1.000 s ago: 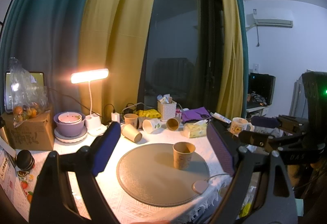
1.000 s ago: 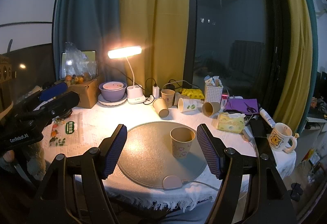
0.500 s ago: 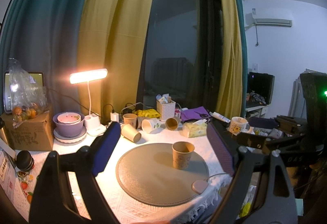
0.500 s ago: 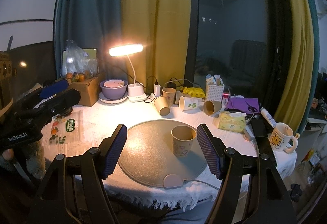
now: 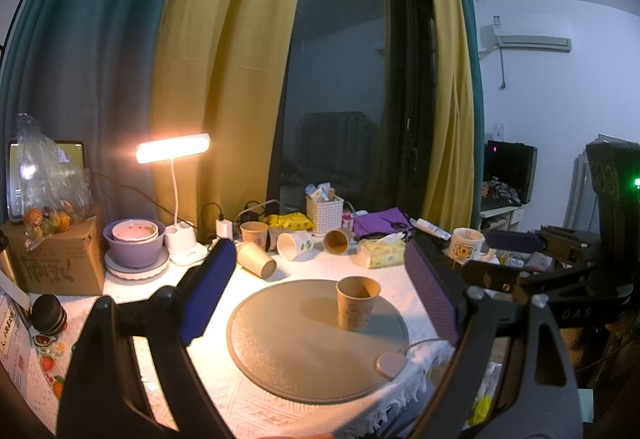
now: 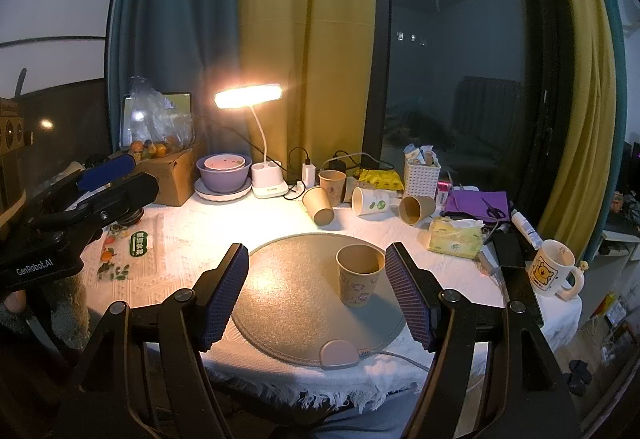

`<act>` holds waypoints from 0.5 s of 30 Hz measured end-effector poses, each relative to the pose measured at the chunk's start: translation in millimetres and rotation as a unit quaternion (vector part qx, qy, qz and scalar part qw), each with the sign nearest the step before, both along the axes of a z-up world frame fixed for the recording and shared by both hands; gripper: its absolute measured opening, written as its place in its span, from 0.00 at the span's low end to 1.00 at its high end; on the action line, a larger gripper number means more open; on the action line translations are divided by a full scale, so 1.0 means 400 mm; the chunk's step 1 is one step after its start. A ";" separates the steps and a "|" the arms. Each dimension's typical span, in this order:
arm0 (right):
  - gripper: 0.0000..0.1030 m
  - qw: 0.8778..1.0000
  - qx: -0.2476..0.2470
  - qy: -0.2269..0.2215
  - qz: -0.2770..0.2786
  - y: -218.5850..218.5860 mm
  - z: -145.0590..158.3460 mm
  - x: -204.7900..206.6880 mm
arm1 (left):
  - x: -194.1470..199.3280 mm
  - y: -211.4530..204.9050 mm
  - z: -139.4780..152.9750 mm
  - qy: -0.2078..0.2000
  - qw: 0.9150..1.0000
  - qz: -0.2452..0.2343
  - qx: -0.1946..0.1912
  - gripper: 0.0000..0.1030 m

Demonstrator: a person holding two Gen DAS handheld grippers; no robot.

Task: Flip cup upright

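Note:
A brown paper cup [image 5: 357,303] stands upright, mouth up, on the round grey mat [image 5: 288,351]; it also shows in the right wrist view [image 6: 358,280] on the mat [image 6: 288,299]. My left gripper [image 5: 320,299] is open and empty, held back above the table's near edge. My right gripper [image 6: 318,293] is open and empty, also back from the cup, which sits apart from its right finger [image 6: 408,295]. The left gripper shows from the side in the right wrist view [image 6: 92,191].
Behind the mat lie several paper cups [image 6: 318,205], some tipped, one upright [image 6: 332,183]. A lit desk lamp [image 6: 248,97], purple bowl [image 6: 224,171], cardboard box [image 6: 168,175], white basket [image 6: 422,175], tissue pack [image 6: 454,235] and bear mug [image 6: 552,271] crowd the table.
Both grippers have drawn slightly back and up from the table; the cup stays upright on the mat, unmoved.

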State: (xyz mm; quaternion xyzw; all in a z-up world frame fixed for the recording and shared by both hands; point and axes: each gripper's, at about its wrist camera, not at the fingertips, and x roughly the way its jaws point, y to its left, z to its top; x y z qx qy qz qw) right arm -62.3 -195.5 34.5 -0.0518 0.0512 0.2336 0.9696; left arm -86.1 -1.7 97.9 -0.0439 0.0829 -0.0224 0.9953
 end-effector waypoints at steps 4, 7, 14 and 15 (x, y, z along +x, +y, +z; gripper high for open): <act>0.72 1.000 0.000 0.000 0.000 0.000 0.000 0.000 | -0.002 -0.003 0.001 0.000 1.000 0.000 0.000 0.84; 0.72 1.000 -0.001 0.001 0.000 0.000 -0.003 -0.001 | -0.002 -0.003 0.001 0.000 1.000 0.001 0.000 0.84; 0.72 1.000 -0.001 0.001 0.001 0.001 -0.005 -0.001 | -0.002 -0.003 0.000 0.000 1.000 0.002 0.000 0.84; 0.72 1.000 -0.001 0.001 0.001 0.001 -0.007 -0.004 | -0.001 -0.002 0.000 0.000 1.000 0.001 0.000 0.84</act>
